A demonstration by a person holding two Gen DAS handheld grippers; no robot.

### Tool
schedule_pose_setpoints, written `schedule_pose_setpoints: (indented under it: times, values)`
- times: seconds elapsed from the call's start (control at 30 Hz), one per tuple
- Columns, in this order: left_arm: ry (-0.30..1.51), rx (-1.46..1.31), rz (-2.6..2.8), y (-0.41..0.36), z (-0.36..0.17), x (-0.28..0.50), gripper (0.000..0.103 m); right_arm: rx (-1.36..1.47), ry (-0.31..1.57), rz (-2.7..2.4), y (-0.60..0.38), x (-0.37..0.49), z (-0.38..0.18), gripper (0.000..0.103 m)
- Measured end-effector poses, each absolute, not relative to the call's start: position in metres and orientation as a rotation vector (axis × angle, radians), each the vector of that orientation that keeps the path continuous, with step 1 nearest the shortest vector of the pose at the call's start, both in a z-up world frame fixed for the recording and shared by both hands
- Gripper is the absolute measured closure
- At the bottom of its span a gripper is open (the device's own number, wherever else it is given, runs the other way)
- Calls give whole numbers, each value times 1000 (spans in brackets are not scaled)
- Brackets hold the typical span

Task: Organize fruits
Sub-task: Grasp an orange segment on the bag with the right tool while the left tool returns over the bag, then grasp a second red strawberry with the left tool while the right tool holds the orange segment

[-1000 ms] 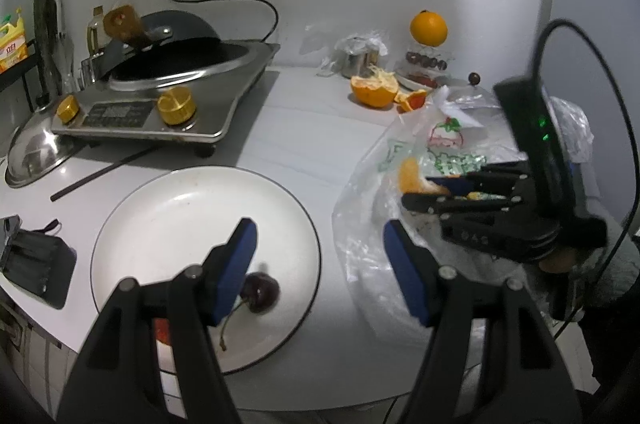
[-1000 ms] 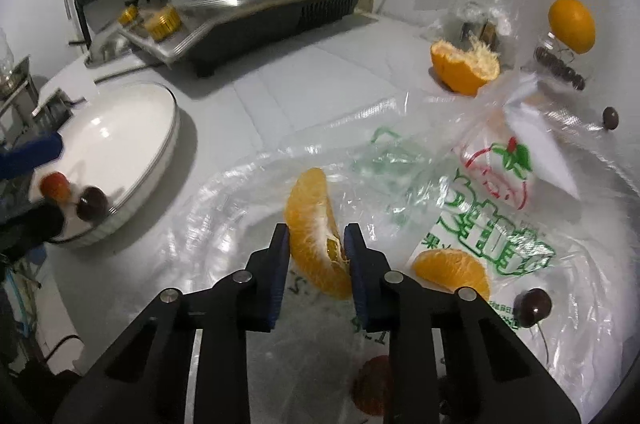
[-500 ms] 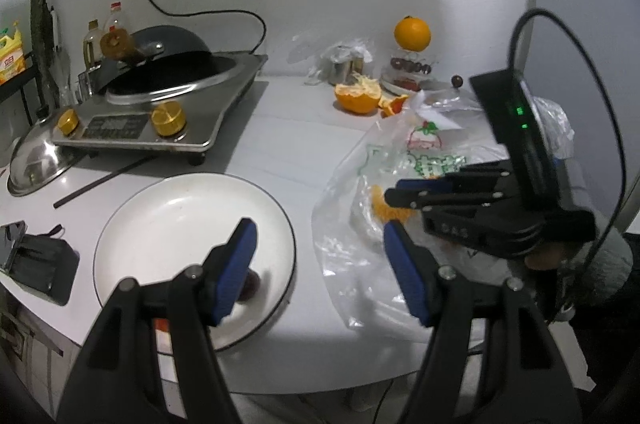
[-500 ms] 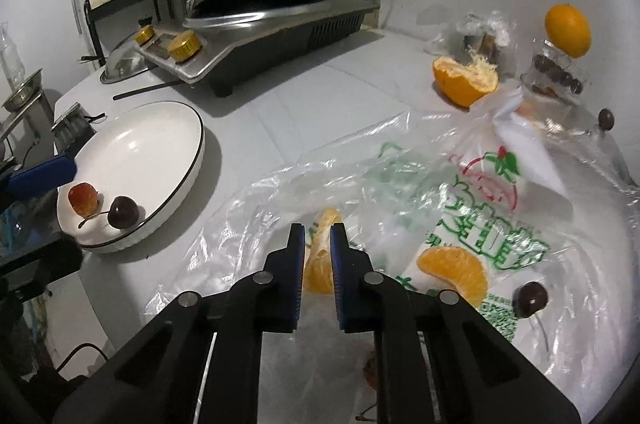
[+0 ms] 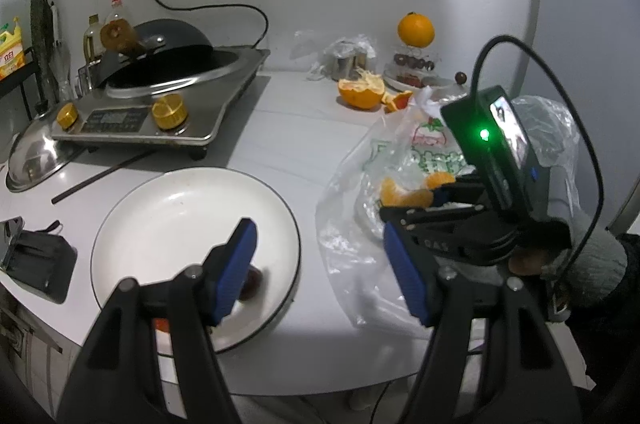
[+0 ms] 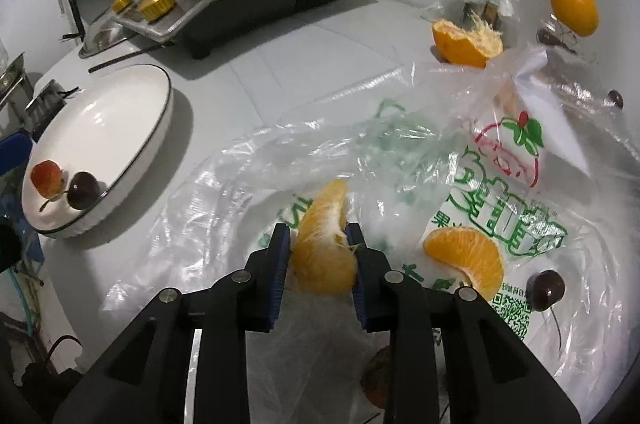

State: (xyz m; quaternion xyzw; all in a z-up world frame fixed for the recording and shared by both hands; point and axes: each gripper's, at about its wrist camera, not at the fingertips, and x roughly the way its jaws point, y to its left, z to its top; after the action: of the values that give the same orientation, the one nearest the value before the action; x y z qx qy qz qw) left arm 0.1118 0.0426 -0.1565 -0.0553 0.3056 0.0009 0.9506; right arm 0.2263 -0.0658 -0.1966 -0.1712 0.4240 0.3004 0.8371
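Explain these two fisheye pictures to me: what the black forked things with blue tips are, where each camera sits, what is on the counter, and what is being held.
There is no robot here. A person carries a two-fingered hand-held gripper in each hand, with a camera on each looking along its fingers.

The left wrist view shows the left hand-held gripper, jaws apart and empty, over the round white plate. The right hand-held gripper appears there from the side.

The right wrist view shows the right hand-held gripper with its blue pads pressed on a peeled orange segment; its jaws have just been opening slightly.

On the white counter lies a crumpled clear plastic bag with a second orange segment and a dark cherry. The plate holds another dark cherry and a small red fruit.
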Motion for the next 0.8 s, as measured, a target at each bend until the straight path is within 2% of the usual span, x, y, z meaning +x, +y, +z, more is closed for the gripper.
schedule_pose_setpoints:
  times: [0.2, 0.8]
  values:
    - [623, -103, -1, 39, -155, 111, 36, -361, 876, 651, -68, 222, -192, 78]
    - [627, -24, -53, -10, -146, 117, 36, -223, 692, 627, -148, 188, -115, 79]
